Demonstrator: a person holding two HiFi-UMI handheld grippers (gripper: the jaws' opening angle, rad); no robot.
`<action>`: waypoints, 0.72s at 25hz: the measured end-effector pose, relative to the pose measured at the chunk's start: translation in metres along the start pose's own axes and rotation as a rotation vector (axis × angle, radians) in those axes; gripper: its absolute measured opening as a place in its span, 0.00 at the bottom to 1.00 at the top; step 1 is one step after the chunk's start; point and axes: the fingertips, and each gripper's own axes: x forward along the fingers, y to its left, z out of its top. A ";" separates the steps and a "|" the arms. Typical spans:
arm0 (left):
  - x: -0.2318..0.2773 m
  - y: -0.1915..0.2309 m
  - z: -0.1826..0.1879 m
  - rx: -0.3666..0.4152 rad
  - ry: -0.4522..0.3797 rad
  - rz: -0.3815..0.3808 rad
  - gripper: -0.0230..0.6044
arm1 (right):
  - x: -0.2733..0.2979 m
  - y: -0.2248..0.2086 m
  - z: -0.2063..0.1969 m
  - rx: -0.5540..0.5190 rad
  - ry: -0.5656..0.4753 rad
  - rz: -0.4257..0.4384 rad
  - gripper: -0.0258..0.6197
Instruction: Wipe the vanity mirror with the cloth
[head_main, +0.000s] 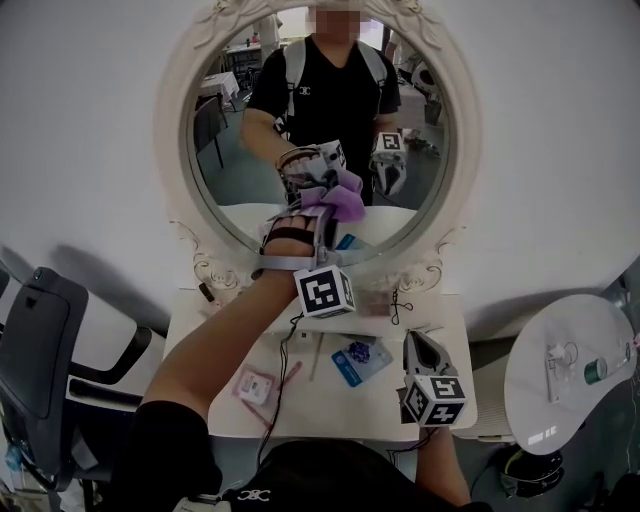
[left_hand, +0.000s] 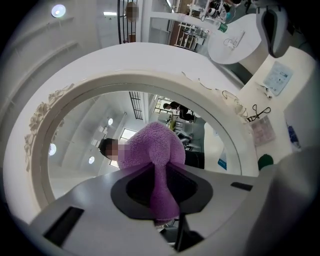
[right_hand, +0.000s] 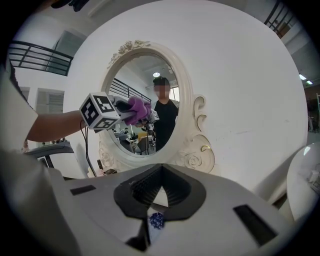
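Note:
The oval vanity mirror (head_main: 235, 150) in its white ornate frame stands at the back of the white table (head_main: 330, 410). My left gripper (head_main: 318, 208) is shut on a purple fluffy cloth (head_main: 340, 198), which presses against the lower part of the glass. In the left gripper view the cloth (left_hand: 154, 145) bulges out past the left gripper (left_hand: 160, 172) onto the mirror (left_hand: 85, 135). My right gripper (head_main: 416, 345) hovers low over the table's right side, shut and holding nothing. In the right gripper view the right gripper (right_hand: 161, 176) points toward the mirror (right_hand: 142, 75) and the cloth (right_hand: 136, 107).
A blue packet (head_main: 360, 360), a pink packet (head_main: 253, 385) and a thin cable lie on the table. A round white side table (head_main: 570, 370) stands to the right and a dark chair (head_main: 40, 350) to the left. The white wall is right behind the mirror.

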 end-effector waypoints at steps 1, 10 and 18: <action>0.001 -0.012 -0.001 -0.002 -0.001 -0.017 0.15 | -0.001 0.000 -0.001 -0.001 0.002 -0.001 0.06; 0.005 -0.156 -0.043 0.093 0.028 -0.268 0.15 | -0.011 -0.006 -0.010 0.005 0.020 -0.037 0.06; 0.007 -0.193 -0.056 0.055 0.073 -0.352 0.15 | -0.019 -0.009 -0.013 -0.012 0.036 -0.061 0.06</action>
